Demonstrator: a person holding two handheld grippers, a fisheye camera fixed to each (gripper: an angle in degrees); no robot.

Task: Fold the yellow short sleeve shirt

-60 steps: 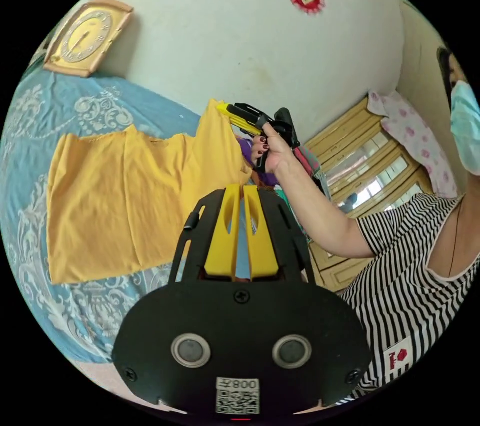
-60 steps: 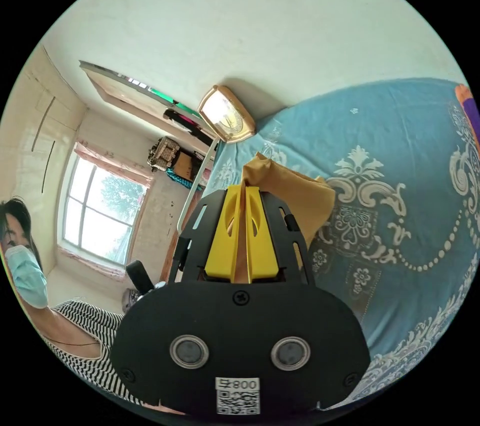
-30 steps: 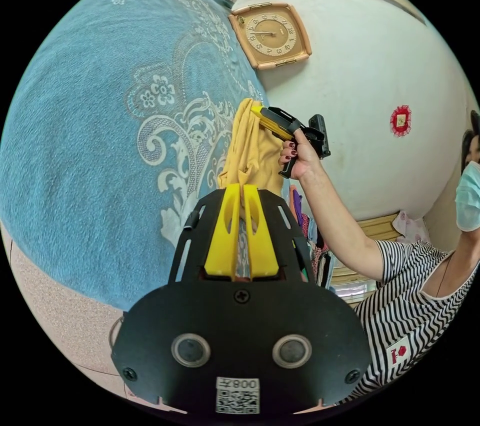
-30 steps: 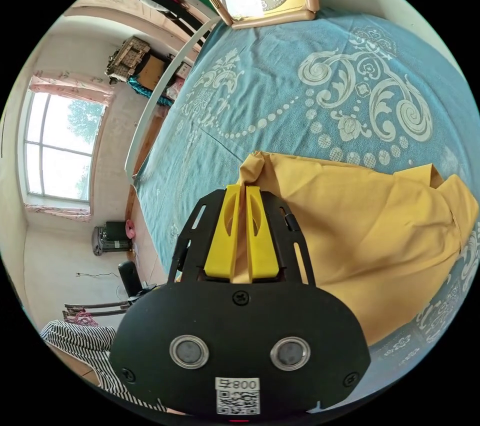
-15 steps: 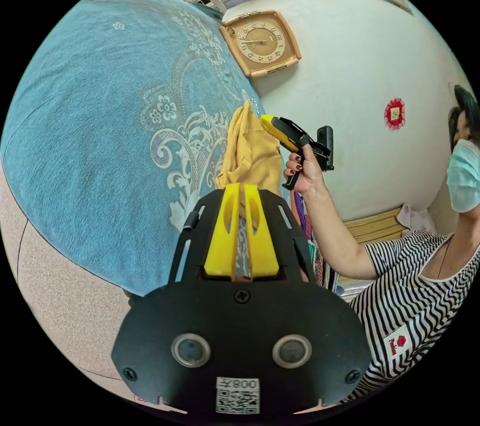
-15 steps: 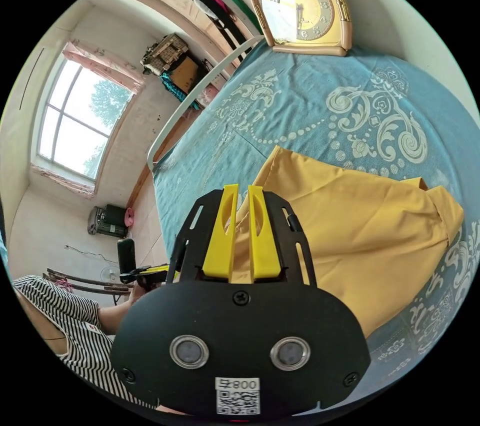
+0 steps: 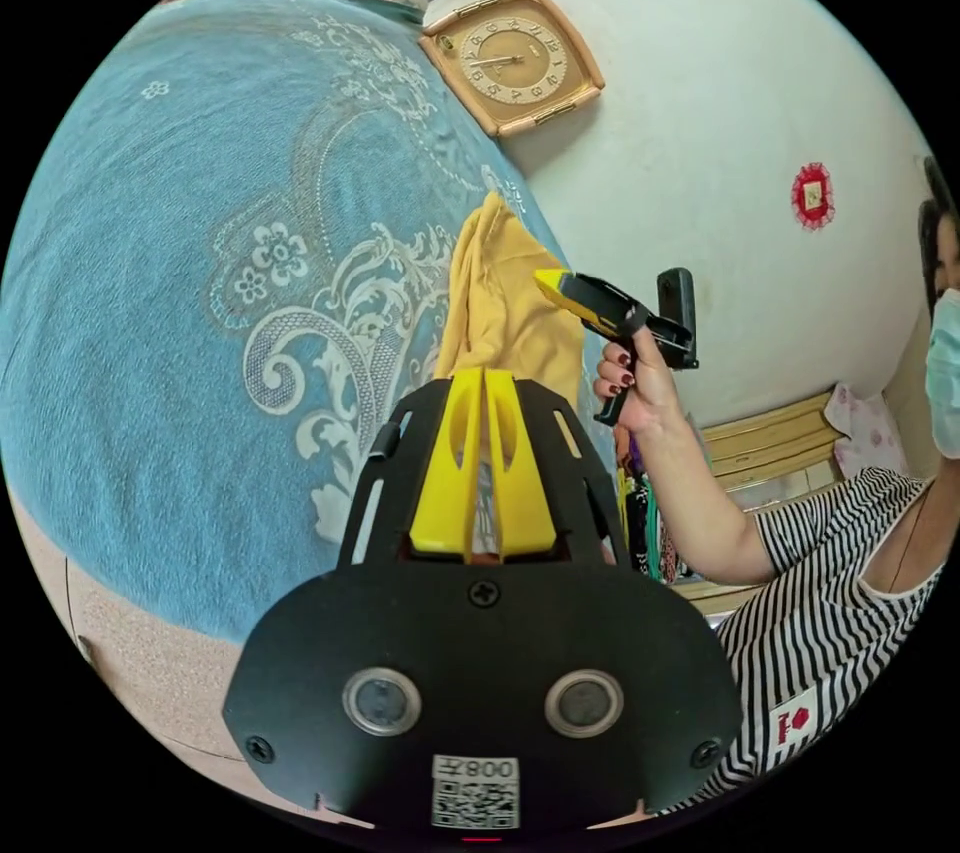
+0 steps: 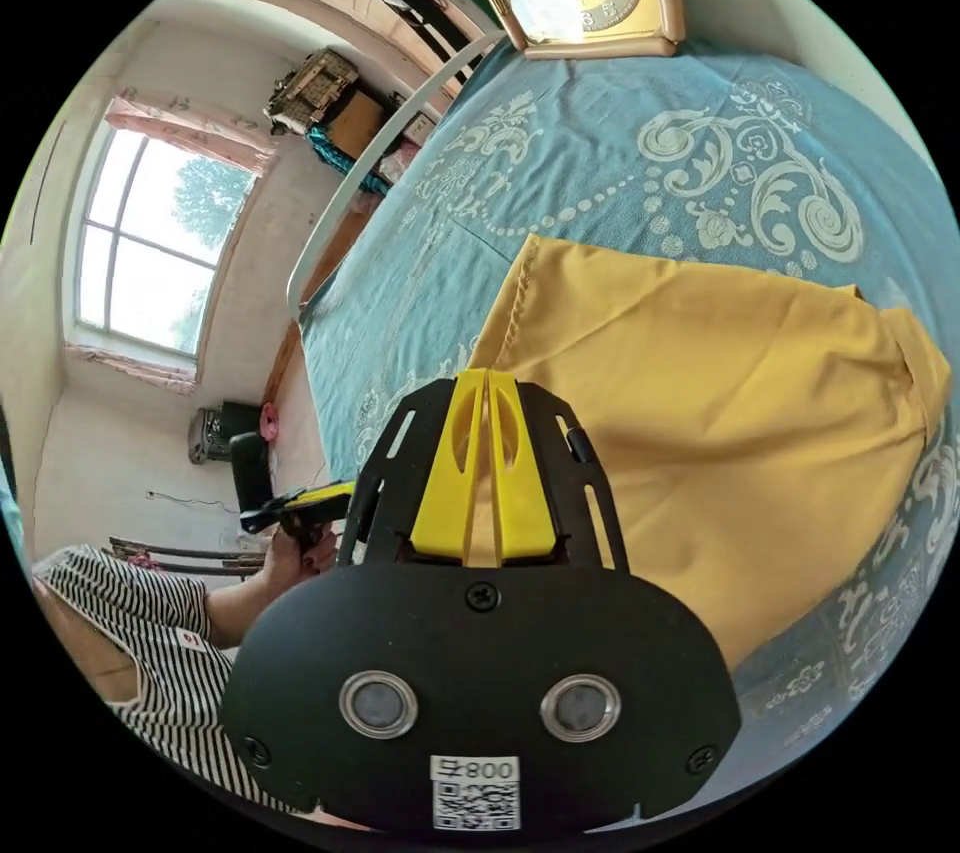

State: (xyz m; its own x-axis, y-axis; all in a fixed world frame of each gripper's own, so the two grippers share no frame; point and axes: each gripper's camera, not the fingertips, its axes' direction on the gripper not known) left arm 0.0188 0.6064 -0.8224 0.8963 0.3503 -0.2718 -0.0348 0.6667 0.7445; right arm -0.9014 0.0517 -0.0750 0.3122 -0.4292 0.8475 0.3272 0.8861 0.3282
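Observation:
The yellow shirt (image 8: 720, 413) lies folded and fairly flat on the blue patterned bedspread (image 8: 620, 143). My right gripper (image 8: 485, 375) has its jaws together at the shirt's near side edge, and I see no cloth pinched between them. From the left gripper view, the shirt (image 7: 505, 313) appears edge-on just past my left gripper (image 7: 483, 373), whose jaws are shut on its near end. A hand holds the right gripper (image 7: 545, 278) over the shirt's side. The left gripper (image 8: 318, 500) pokes in low at the left, with its tips hidden behind the mount.
A gold clock (image 7: 512, 61) leans on the wall at the bed's far end. A white bed rail (image 8: 370, 183) runs along the far side. A person in a striped top (image 7: 830, 593) stands beside the bed. A window (image 8: 150, 253) lights the room, and floor (image 7: 150, 693) shows beyond the bed's edge.
The shirt was carried over and laid down on itself. The right gripper opened half a second ago, let go of the shirt, and has shut again. The left gripper has stayed shut.

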